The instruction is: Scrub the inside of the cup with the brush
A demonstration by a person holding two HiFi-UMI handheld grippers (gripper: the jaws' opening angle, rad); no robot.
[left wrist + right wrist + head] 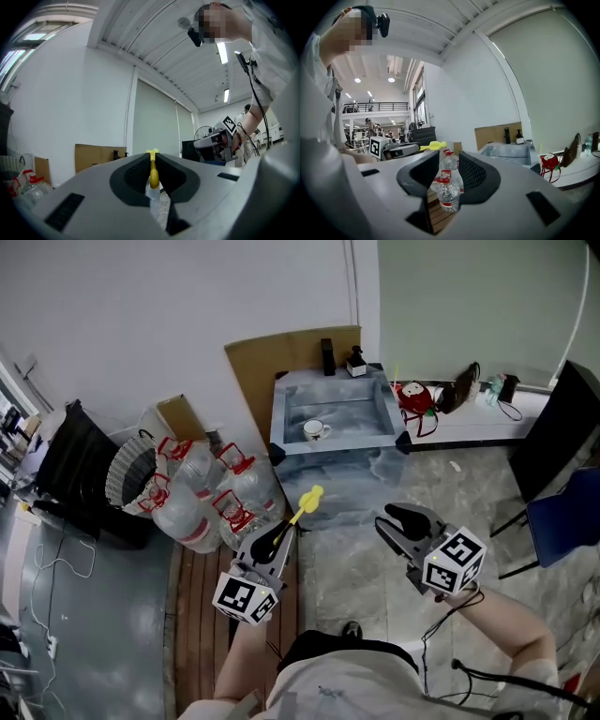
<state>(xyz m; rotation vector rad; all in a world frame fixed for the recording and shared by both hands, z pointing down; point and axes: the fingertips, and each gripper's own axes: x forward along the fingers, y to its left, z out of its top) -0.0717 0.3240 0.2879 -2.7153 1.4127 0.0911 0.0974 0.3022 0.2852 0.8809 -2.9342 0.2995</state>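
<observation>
Head view: the left gripper (281, 536) pinches the yellow brush (306, 502), its long axis slanting up-right toward the white cup (315, 430) in the basin (356, 412) at upper centre; the right gripper (383, 519) is spread and empty. Left gripper view: the brush points straight ahead. Right gripper view: jaws apart; an unsteadied cup could tip under scrubbing.

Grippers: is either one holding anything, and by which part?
Left gripper clamps the yellow brush by its thin shaft, wider end sticking out. Right gripper is open, holding nothing.
</observation>
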